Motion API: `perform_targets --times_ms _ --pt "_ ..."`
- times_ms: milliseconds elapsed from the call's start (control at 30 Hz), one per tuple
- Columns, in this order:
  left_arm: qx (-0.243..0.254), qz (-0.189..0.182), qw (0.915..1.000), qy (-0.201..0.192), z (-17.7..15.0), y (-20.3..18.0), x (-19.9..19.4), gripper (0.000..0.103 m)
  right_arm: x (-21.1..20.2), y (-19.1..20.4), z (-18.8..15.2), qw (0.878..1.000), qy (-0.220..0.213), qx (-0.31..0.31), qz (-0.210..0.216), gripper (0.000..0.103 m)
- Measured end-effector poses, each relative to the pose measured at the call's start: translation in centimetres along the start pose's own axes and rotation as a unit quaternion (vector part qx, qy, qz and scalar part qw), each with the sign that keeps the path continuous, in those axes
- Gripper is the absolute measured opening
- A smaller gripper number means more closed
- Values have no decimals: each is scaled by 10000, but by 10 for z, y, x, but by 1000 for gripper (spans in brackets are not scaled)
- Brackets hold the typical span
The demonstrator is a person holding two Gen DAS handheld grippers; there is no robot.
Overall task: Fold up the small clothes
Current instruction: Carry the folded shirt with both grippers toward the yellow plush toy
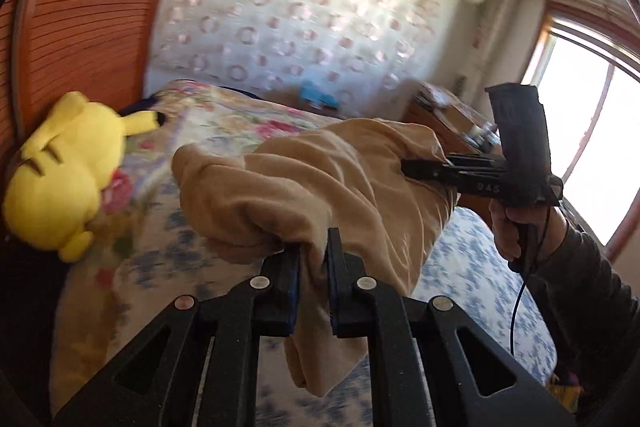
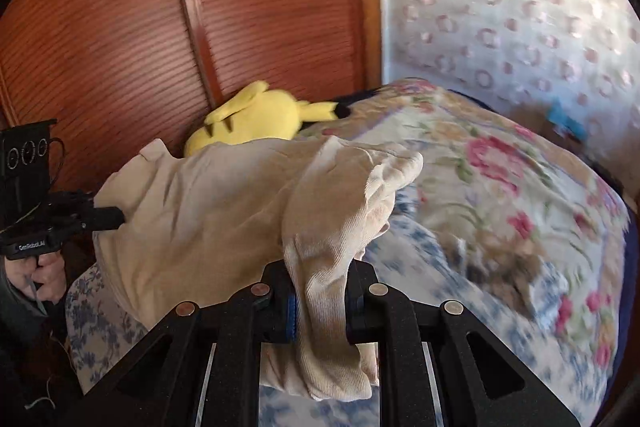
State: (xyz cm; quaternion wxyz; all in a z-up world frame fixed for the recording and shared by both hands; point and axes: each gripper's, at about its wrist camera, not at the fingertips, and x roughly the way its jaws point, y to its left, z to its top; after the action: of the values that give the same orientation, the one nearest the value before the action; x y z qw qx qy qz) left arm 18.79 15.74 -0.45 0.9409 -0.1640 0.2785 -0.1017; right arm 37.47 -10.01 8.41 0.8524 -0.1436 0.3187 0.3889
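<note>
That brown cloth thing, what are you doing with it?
A person is folding a small tan garment over a bed with a flowery bedspread. Each hand holds a gripper, and both are shut on the cloth: the left gripper pinches one part, the right gripper pinches another. The garment is lifted and hangs between them. A yellow plush toy lies by the wooden headboard.

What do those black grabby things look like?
Each gripper is matte black plastic with silver round rivets and blue pads inside its fingers. The left gripper has small white lettering; the right gripper carries a thin black cable. The person wears a dark grey sleeve.
</note>
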Motion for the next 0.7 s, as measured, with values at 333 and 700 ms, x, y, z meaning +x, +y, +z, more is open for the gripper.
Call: perform_targets --times_ms 333,700 --pt "-680 517 9962 -195 -19 60 -15 12 146 51 104 9936 372 -1008 341 15" --pt "-854 624 9930 -523 -8 78 -43 12 178 59 142 9882 119 -1360 699 15"
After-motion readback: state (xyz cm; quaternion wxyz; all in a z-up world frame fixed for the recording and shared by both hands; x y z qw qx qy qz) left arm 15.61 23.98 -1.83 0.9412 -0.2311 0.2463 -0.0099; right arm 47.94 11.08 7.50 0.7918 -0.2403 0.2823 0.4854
